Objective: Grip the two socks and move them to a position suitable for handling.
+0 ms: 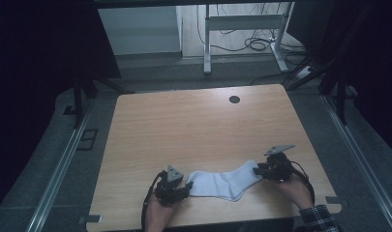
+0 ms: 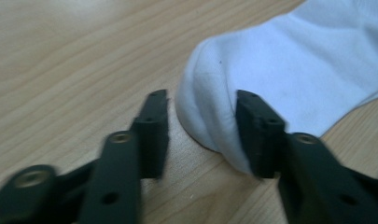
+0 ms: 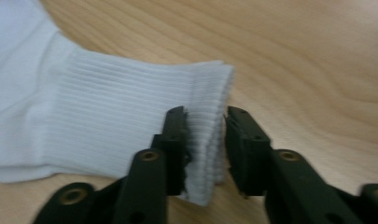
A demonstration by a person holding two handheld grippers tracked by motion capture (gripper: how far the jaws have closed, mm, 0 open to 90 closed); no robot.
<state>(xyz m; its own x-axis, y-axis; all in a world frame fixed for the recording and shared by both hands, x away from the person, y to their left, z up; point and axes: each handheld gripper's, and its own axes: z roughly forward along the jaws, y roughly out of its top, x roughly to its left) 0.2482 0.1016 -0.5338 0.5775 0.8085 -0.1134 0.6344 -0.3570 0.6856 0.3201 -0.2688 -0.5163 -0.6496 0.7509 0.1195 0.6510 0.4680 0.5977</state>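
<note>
Here the sock (image 1: 225, 183) lies lengthwise between both grippers: left gripper (image 2: 201, 126) parted around the toe, right gripper (image 3: 205, 149) parted astride the cuff, neither clamped.

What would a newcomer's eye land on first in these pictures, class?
A white sock lies flat near the front edge of the wooden table. The left gripper brackets its toe with open jaws, while the right gripper straddles the ribbed cuff edge.

Wood-grain table (image 1: 184, 125) (dark round hole, far side) carries white sock (image 1: 222, 183), apparently flat.
</note>
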